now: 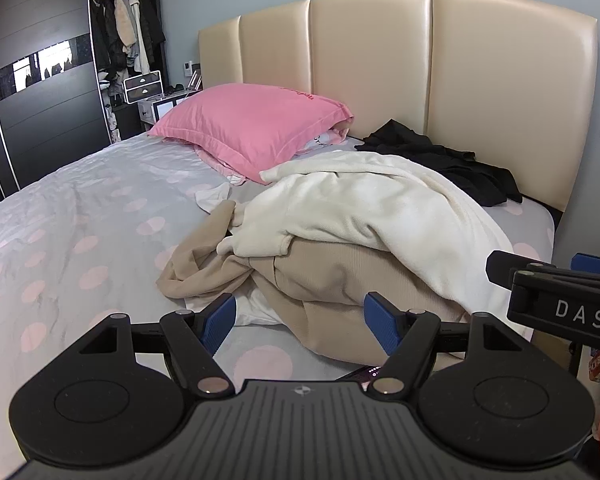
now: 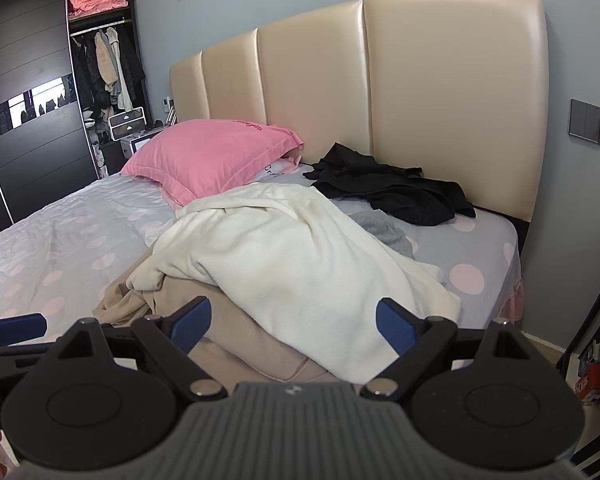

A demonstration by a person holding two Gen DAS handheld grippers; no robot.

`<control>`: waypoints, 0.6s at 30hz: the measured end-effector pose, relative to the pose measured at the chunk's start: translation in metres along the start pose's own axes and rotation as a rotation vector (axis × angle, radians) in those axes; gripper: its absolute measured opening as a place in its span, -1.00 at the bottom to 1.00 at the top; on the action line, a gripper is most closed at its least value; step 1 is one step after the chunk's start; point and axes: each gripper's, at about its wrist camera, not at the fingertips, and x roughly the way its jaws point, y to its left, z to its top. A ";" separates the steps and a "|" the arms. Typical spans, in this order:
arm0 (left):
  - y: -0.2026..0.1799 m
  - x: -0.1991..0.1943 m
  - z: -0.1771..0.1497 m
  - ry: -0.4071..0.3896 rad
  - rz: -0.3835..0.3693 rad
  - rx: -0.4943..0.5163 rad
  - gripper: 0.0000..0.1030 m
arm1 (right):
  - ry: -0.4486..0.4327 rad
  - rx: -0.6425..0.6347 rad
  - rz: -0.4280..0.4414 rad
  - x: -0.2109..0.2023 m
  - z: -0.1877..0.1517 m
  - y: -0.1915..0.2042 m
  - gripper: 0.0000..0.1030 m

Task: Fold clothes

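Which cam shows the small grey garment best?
Right wrist view: the crumpled grey garment lies in the open on the dotted bedsheet, between the cream fleece top and black clothing. In the left wrist view the cream top hides it.

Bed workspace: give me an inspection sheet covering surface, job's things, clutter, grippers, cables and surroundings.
Surface: bed sheet, grey with pink dots, wrinkled.
Job's things: cream garment draped over beige garment in one unfolded heap; black garment crumpled by the headboard; small grey garment beside the cream one.
Clutter: pink pillow at the head of the bed.
Grippers: left gripper and right gripper both open, fingers holding nothing, poised at the heap's near edge.
Cables: nothing seen.
Surroundings: open wardrobe with hanging clothes; wall switch panel.
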 end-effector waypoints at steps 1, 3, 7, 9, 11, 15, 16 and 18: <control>0.000 0.000 0.000 0.001 0.001 0.000 0.35 | 0.000 -0.001 0.000 0.000 0.000 0.000 0.76; 0.000 0.001 0.000 0.004 0.001 0.001 0.35 | 0.002 -0.002 0.000 0.000 0.000 0.000 0.76; 0.001 0.003 0.000 0.010 0.002 0.001 0.35 | 0.005 -0.005 -0.002 0.001 0.000 0.000 0.76; 0.001 0.004 0.000 0.010 0.004 0.002 0.35 | 0.006 -0.003 -0.002 0.002 0.000 0.000 0.76; 0.000 0.004 0.000 0.013 0.003 0.002 0.35 | 0.006 -0.004 0.000 0.002 0.000 0.000 0.76; 0.000 0.004 0.000 0.019 0.001 0.002 0.35 | 0.008 -0.010 0.001 0.003 0.000 0.002 0.76; 0.001 0.004 0.000 0.021 0.001 0.001 0.35 | 0.009 -0.010 0.001 0.003 0.000 0.002 0.76; 0.002 0.006 -0.001 0.027 -0.001 0.001 0.35 | 0.011 -0.012 0.000 0.004 0.000 0.001 0.76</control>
